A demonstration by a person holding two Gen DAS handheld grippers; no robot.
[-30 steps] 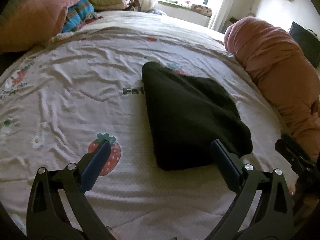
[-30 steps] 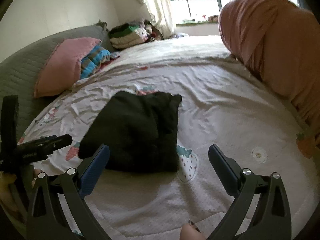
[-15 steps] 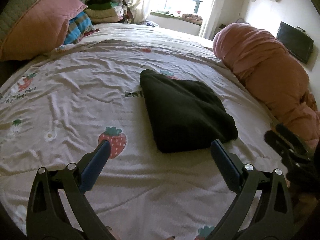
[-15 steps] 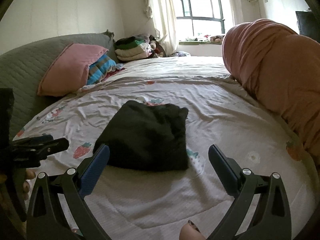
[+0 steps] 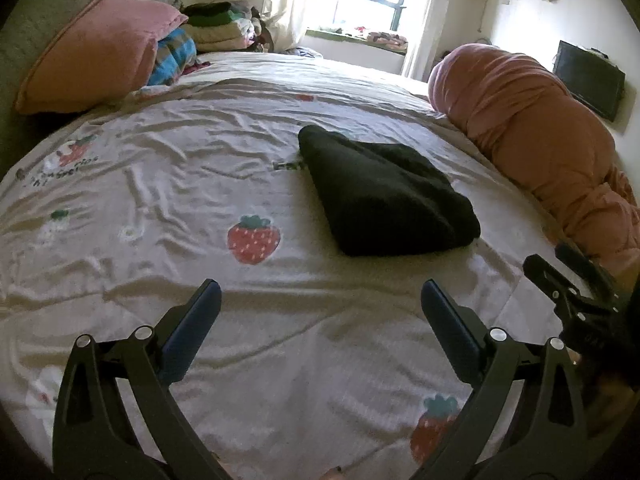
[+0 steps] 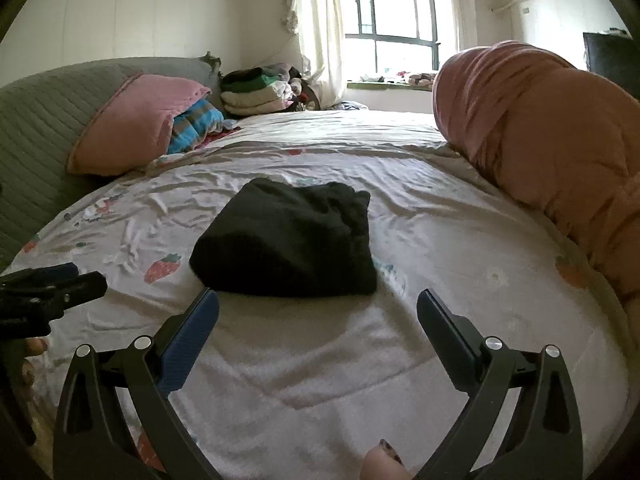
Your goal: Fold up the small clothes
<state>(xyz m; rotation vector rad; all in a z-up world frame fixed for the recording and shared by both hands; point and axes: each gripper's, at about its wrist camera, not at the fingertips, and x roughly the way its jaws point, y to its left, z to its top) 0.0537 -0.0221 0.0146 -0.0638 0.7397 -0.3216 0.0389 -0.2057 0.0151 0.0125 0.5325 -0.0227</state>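
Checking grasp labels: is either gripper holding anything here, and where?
Nothing is held. Left gripper and right gripper are open, clear of the folded black garment.

One folded black garment point(image 5: 384, 196) lies mid-bed. Two hand-held grippers: the left point(image 5: 320, 312) and the right point(image 6: 318, 316). One pink pillow point(image 6: 136, 120) far left, one clothes stack point(image 6: 256, 92) far back, one rolled pink duvet point(image 6: 540, 128) right.

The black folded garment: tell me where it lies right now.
The black folded garment lies flat on the strawberry-print bedsheet mid-bed, right of centre in the left wrist view, between a printed strawberry and the rolled pink duvet.
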